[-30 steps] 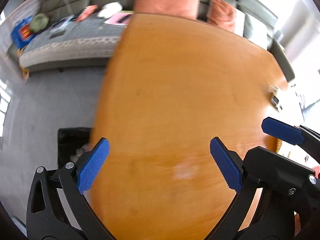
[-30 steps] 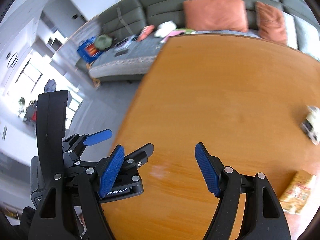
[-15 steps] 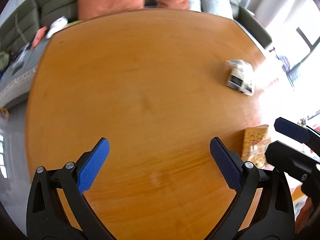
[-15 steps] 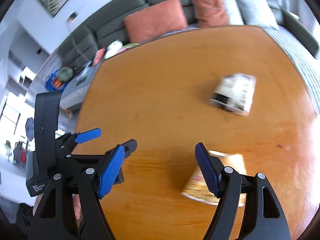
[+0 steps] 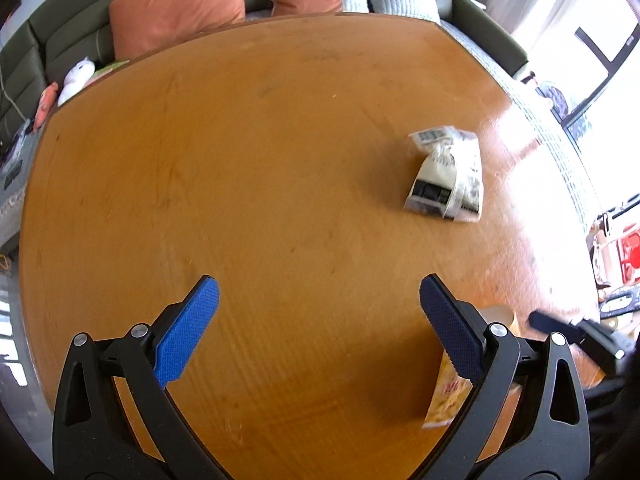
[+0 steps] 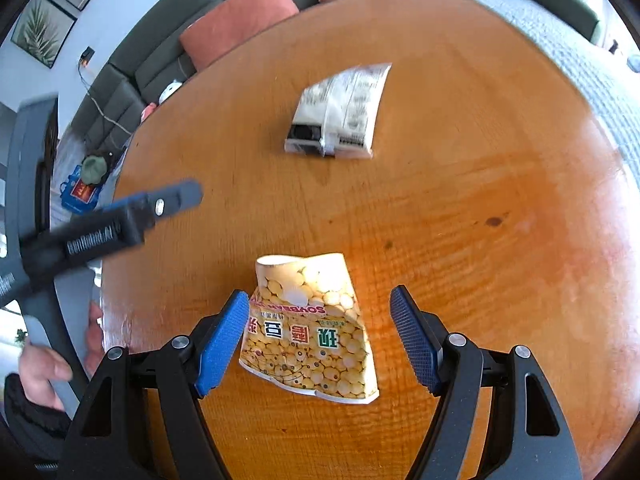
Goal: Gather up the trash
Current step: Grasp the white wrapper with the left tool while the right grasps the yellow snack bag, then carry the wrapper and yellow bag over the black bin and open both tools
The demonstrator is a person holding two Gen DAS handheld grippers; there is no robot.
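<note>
Table (image 6: 460, 208): glossy varnished wood. Yellow packet (image 6: 308, 328) and white packet (image 6: 340, 112): shiny plastic film. Gripper pads (image 6: 220, 336): knurled blue rubber.

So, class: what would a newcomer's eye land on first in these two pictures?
Probably the yellow snack bag, lying flat on the orange wooden table right between the open fingers of the right claw. Next, the white wrapper farther along the table, and the left claw open over bare wood.

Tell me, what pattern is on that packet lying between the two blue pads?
Yellow soybeans all over the packet, with a pink band; clearest in the right wrist view.
</note>
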